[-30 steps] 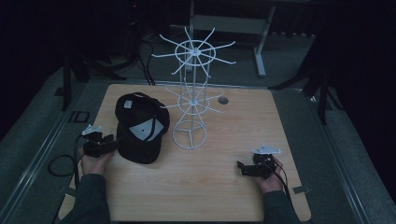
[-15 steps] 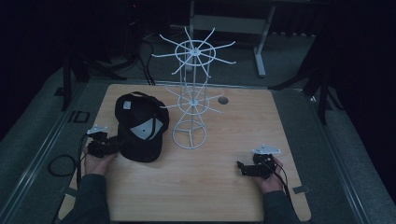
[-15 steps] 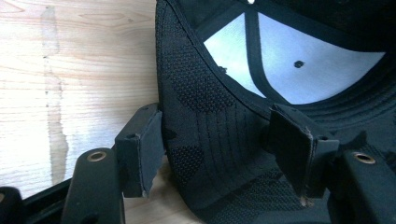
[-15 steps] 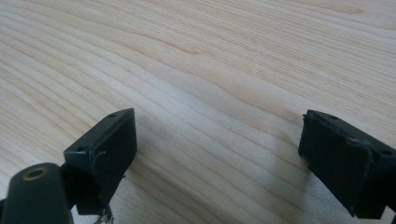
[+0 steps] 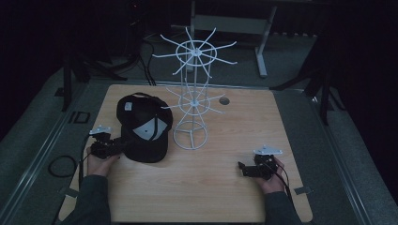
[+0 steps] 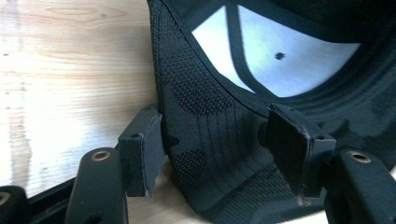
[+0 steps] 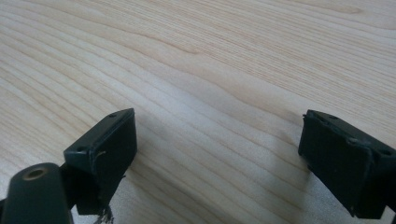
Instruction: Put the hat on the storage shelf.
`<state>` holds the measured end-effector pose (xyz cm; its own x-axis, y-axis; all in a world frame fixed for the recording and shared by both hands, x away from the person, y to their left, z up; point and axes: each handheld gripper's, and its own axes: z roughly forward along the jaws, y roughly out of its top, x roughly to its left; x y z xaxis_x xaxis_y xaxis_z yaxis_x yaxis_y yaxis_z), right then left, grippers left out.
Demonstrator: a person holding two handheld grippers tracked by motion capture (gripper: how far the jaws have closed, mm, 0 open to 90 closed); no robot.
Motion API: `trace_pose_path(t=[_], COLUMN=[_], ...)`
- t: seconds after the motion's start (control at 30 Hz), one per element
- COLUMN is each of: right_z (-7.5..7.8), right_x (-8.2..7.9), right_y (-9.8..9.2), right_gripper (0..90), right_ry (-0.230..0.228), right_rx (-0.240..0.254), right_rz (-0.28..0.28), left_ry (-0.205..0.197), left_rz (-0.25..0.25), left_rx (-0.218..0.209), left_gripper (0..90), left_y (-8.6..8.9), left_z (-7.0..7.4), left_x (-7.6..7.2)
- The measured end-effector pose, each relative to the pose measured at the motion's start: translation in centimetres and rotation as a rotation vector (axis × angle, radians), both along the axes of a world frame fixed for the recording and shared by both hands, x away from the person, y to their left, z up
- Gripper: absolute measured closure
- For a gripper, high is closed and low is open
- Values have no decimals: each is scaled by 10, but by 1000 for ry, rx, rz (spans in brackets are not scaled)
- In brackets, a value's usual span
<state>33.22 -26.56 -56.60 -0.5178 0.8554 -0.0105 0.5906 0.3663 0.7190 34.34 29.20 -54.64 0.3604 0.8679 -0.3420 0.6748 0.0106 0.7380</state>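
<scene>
A black cap (image 5: 143,129) lies upside down on the left of the wooden table (image 5: 244,126), its white lining showing. My left gripper (image 5: 115,146) is at the cap's near left edge. In the left gripper view it (image 6: 219,154) is open, and the cap's knitted rim (image 6: 205,107) stands between the two pads; the left pad (image 6: 142,154) looks to be touching it. A white wire rack (image 5: 192,108) with radiating hooks stands just right of the cap. My right gripper (image 5: 245,168) rests low at the front right, open (image 7: 219,158) over bare wood.
A small round grommet (image 5: 224,101) sits in the table behind the rack. Cables trail off both grippers toward the table's front edge. Dark stands and a frame surround the table on the floor.
My left gripper has slid right, up to the cap, so its jaws now straddle the rim. The right gripper has stayed put.
</scene>
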Motion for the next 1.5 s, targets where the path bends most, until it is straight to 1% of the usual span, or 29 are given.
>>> trace_pose_path(t=[0.13,0.23,0.27,0.37,0.43,0.47,0.5,0.6,0.7,0.73,0.77,0.83,0.93,0.97,1.0,1.03,1.07,1.1,1.17,1.2,1.23,1.27,1.3,1.33,1.37,1.4,1.43,1.47,1.5], right_z=[0,0,0,0,0,0,0,0,0,0,0,0,0,0,0,0,0,0,0,0,0,0,0,0,0,0,0,0,0], right_x=[0,0,0,0,0,0,0,0,0,0,0,0,0,0,0,0,0,0,0,0,0,0,0,0,0,0,0,0,0], right_y=[0,0,0,0,0,0,0,0,0,0,0,0,0,0,0,0,0,0,0,0,0,0,0,0,0,0,0,0,0], right_gripper=[113,113,113,113,113,113,113,113,113,113,113,113,113,113,113,113,113,113,113,113,113,113,113,113,113,113,113,113,113], right_ry=[1,1,1,1,1,1,2,1,1,2,2,1,1,1,1,1,1,1,1,1,1,1,1,1,1,1,1,1,2], right_rx=[0,0,0,0,1,1,1,0,0,1,1,1,1,1,1,0,0,1,0,0,1,1,1,1,1,1,1,1,1], right_rz=[-1,-1,-1,-1,-1,-1,-1,-1,-1,-1,-1,-1,-1,-1,-1,-1,-1,-1,-1,-1,-1,-1,-1,-1,-1,-1,-1,-1,-1], left_ry=[-23,-11,0,0,-3,-2,2,6,11,28,28,45,49,50,50,51,46,45,44,44,36,36,27,27,23,23,19,19,24], left_rz=[-37,-42,-47,-60,-92,-105,-130,-138,-144,-176,-176,-213,-231,-251,-251,-258,-263,-267,-283,-283,-295,-295,-290,-290,-278,-278,-251,-251,-234], left_rx=[-2,6,6,3,8,20,21,26,31,26,26,41,34,6,6,-9,-21,-29,-55,-55,-81,-81,-112,-112,-141,-141,-155,-155,-159], left_gripper=[438,426,423,443,455,455,471,471,448,446,446,443,461,493,531,570,570,634,668,686,709,731,750,763,780,797,806,810,810], left_y=[-3,-5,-7,-9,-12,-15,-18,-21,-24,-30,-30,-38,-42,-42,-42,-42,-41,-40,-39,-39,-36,-36,-33,-33,-28,-28,-23,-23,-20], left_z=[3,0,-2,-2,-1,0,1,1,0,-2,-2,-4,-4,-4,-4,-4,-3,-1,2,2,3,3,5,5,7,7,9,9,9], left_x=[-4,-2,0,-1,-2,-2,-2,-1,2,4,4,5,6,6,6,5,5,4,2,2,0,0,-2,-2,-4,-4,-5,-5,-6])
